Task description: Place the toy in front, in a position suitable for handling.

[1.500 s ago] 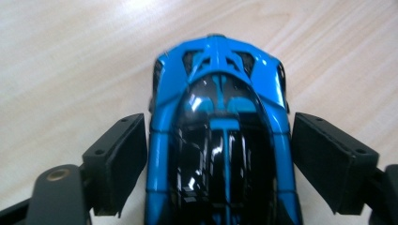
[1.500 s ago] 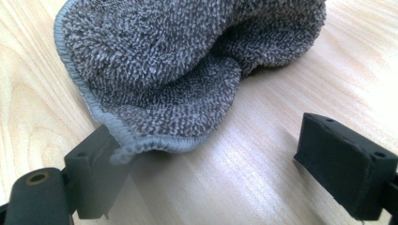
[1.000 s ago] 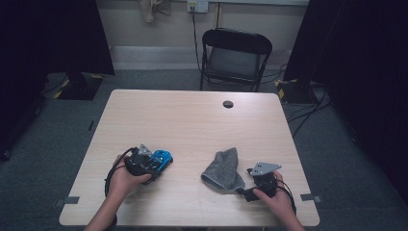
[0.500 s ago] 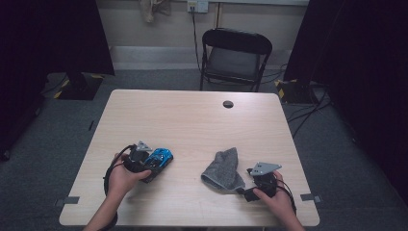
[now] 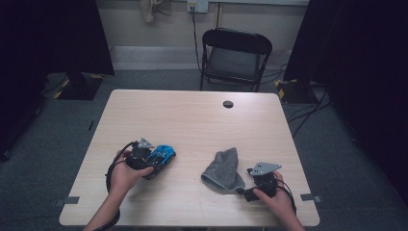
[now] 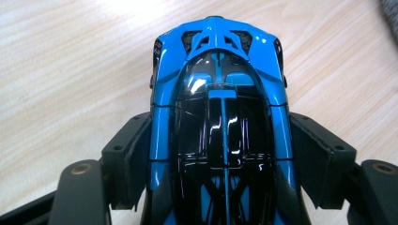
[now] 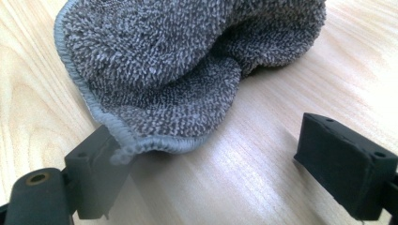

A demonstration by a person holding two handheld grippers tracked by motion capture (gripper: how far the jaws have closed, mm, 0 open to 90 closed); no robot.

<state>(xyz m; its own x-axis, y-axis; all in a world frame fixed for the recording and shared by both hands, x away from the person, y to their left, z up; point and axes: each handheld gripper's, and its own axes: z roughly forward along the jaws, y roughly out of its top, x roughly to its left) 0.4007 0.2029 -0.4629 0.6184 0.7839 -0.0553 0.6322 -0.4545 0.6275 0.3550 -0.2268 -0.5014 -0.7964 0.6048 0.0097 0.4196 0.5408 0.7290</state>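
A blue and black toy car [image 5: 164,154] sits on the wooden table [image 5: 192,120] at the front left. In the left gripper view its roof [image 6: 218,61] lies between the two black jaws, and my left gripper [image 6: 220,129] presses on both of its sides. From above, that left gripper [image 5: 155,162] is held by a hand. A crumpled grey terry cloth [image 5: 224,168] lies at the front right. My right gripper [image 5: 243,190] is at its near corner. In the right gripper view the gripper [image 7: 211,140] is open, and the cloth's hem [image 7: 141,140] drapes over the left jaw.
A small black round disc [image 5: 228,104] sits near the table's far edge. A black folding chair [image 5: 234,57] stands behind the table. Cables trail on the floor at the right.
The left hand has edged slightly with the car. The cloth and the right gripper stay where they were.
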